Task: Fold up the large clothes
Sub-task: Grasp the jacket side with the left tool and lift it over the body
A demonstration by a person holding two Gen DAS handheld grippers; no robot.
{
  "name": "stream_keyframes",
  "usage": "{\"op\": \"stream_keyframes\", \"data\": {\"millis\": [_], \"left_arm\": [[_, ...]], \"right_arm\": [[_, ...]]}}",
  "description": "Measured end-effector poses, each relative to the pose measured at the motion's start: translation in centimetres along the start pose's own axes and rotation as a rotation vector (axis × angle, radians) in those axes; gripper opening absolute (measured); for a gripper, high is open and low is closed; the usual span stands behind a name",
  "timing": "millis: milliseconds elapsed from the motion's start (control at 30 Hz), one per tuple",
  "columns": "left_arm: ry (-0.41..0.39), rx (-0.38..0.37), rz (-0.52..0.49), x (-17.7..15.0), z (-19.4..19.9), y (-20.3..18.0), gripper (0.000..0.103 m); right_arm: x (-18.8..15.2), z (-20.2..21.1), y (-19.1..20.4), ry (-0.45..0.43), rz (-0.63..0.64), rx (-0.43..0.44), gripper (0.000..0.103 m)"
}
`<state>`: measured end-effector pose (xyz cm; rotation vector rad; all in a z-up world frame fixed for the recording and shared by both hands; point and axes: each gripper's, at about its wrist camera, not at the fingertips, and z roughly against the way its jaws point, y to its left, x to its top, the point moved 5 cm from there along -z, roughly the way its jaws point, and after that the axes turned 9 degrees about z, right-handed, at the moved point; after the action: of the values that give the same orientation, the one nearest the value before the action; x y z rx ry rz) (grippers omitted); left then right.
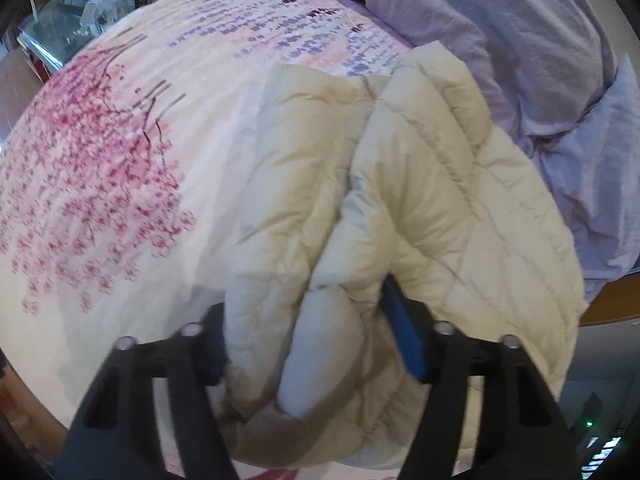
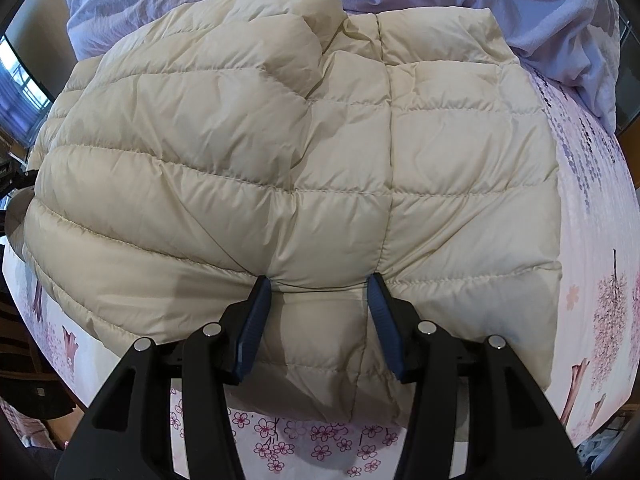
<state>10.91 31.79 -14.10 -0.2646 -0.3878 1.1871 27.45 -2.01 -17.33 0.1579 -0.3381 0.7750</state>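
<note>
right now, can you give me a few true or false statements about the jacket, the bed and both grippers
1. The left gripper has a bunched fold of the cream puffer jacket between its fingers. True.
2. The right gripper is lifted well clear of the jacket. False: its open fingertips press into the jacket's near edge.
3. The jacket lies on a cherry-blossom bedsheet. True.
4. The crumpled duvet beyond the jacket is dark green. False: it is pale lavender.
</note>
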Motion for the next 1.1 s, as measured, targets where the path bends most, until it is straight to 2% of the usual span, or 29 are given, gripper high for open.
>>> {"op": "stream_keyframes", "data": {"millis": [33,100,200,300,500,667,900,1100], "left_arm": [[0.000,-0.006,0.000,-0.2,0.0,-0.1,0.053],[-0.003,-0.016,-0.007,-0.6,0.2,-0.4,0.038],[-0.019,-0.014,-0.031,-1.1,0.8,-1.4,0.023],[-0.037,-0.034,-0.040,-1.0,2.1,-2.6,0.016],[-0.080,-0.191,-0.081,-1.4,6.7,-7.3,0.014],[-0.077,-0.324,-0.136,-2.5,9.5,-12.5,0.014],[-0.020,-0.429,-0.249,-6.5,10.8,-19.8,0.014],[0.052,-0.482,-0.333,-10.5,10.5,-25.2,0.014]], "right_arm": [[0.0,0.0,0.0,0.000,0.001,0.001,0.052],[0.0,-0.1,-0.1,0.001,0.001,0.002,0.052],[0.1,-0.1,-0.1,0.001,0.000,0.005,0.053],[0.1,-0.1,-0.2,0.000,-0.006,0.008,0.053],[0.4,-0.2,-0.3,-0.003,-0.015,0.011,0.053],[0.7,-0.3,-0.2,-0.006,-0.019,0.013,0.052],[1.0,-0.2,-0.3,-0.014,-0.037,0.017,0.052],[1.2,-0.2,-0.5,-0.026,-0.057,0.023,0.052]]}}
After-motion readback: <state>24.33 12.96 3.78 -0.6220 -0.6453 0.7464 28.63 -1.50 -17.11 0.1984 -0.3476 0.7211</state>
